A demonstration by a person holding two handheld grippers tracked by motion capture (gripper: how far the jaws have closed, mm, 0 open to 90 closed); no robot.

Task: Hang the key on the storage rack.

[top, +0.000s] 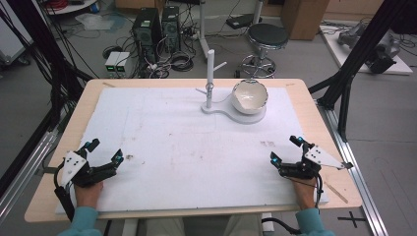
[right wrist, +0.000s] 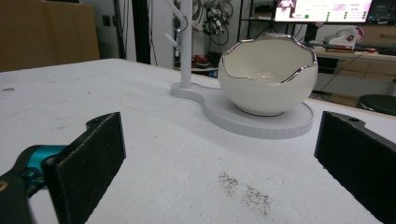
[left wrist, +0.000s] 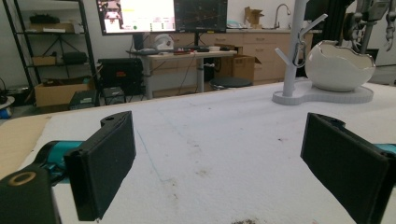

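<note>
I have both tools parked at the lower corners of the high view: the left tool (top: 101,153) at lower left and the right tool (top: 286,148) at lower right, each resting low over the white mat (top: 167,147) that covers the bench (top: 314,105). Both stand with their jaws spread wide and nothing between them; in the left gripper view and the right gripper view the black pads frame bare mat only. The things nearest to the work sit at the upper centre of the high view, well apart from either tool: a white egg-shaped bowl (top: 250,96) with a jagged silver rim, seated upright on the round end of a flat white base (top: 223,109), and a white post (top: 210,78) with short side pegs rising from the narrow end of that base, just beside the bowl. A small metal ring (right wrist: 179,25) hangs on a peg of the post. In my judgement the wide-apart rest position keeps both tools clear of the centre, and the base keeps bowl and post fixed together, so either tool can approach without upsetting them. The right tool points most directly at the bowl. Small dark specks (right wrist: 243,189) mark the mat ahead of it.
</note>
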